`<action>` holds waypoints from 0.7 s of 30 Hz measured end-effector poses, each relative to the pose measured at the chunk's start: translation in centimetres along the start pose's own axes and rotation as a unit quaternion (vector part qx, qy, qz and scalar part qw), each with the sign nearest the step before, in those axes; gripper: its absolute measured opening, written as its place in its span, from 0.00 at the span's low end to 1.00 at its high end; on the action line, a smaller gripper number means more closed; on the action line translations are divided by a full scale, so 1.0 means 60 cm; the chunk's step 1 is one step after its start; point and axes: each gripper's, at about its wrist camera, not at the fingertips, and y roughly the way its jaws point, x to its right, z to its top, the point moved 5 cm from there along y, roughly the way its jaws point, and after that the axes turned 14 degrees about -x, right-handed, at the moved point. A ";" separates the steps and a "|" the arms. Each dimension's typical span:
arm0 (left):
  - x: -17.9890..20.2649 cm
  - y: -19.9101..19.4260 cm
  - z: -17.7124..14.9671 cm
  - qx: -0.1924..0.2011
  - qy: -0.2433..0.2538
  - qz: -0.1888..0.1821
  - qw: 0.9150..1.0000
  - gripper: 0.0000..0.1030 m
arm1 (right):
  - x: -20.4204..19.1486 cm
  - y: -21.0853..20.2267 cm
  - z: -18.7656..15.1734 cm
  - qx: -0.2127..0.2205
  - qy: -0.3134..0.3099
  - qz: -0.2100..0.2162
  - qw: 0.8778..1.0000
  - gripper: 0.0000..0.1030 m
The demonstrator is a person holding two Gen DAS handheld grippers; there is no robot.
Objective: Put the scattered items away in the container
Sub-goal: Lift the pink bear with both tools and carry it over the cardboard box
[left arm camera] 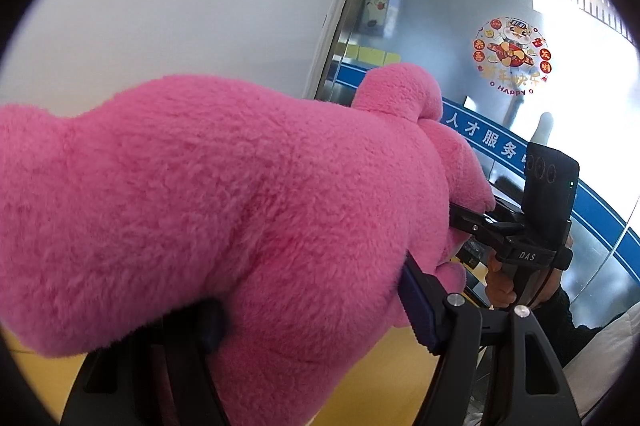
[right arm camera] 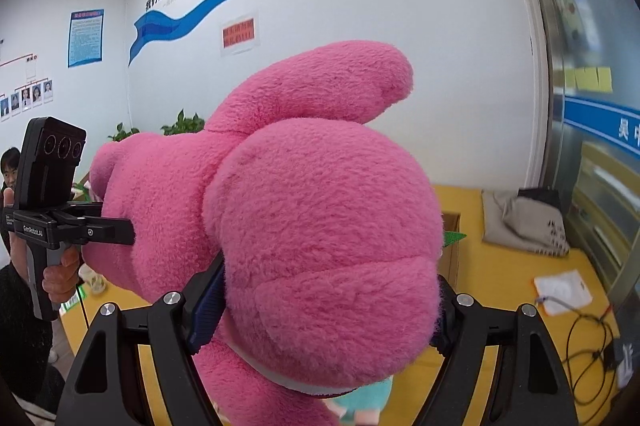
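A big pink plush toy [left arm camera: 224, 194] fills the left wrist view, held up in the air. My left gripper [left arm camera: 316, 310] is shut on its body, its blue-padded fingers [left arm camera: 416, 310] pressed into the fur. In the right wrist view the same plush toy [right arm camera: 320, 226] is clamped by my right gripper [right arm camera: 324, 314], one blue pad [right arm camera: 208, 310] on each side of a limb. Each gripper shows in the other's view, the right one [left arm camera: 516, 230] gripping the toy's far end, the left one [right arm camera: 104, 230] likewise. A cardboard box [right arm camera: 450, 238] stands on the yellow table behind the toy.
A yellow table [right arm camera: 500, 266] carries a grey cloth bag [right arm camera: 524, 222], a white paper [right arm camera: 562, 292] and black cables [right arm camera: 588, 338]. A teal plush [right arm camera: 368, 402] lies below the pink toy. A white wall and a glass door [left arm camera: 480, 46] stand behind. A person [right arm camera: 10, 166] sits at far left.
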 end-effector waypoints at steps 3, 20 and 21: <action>-0.015 -0.003 0.041 0.011 0.004 -0.011 1.000 0.69 | 0.010 0.005 0.051 0.008 -0.002 -0.003 1.000 0.82; -0.139 0.069 0.227 0.011 0.003 -0.017 1.000 0.69 | 0.107 0.149 0.234 0.002 -0.005 -0.020 1.000 0.82; -0.147 0.084 0.235 0.008 0.001 -0.016 1.000 0.69 | 0.119 0.166 0.237 -0.001 0.000 -0.020 1.000 0.82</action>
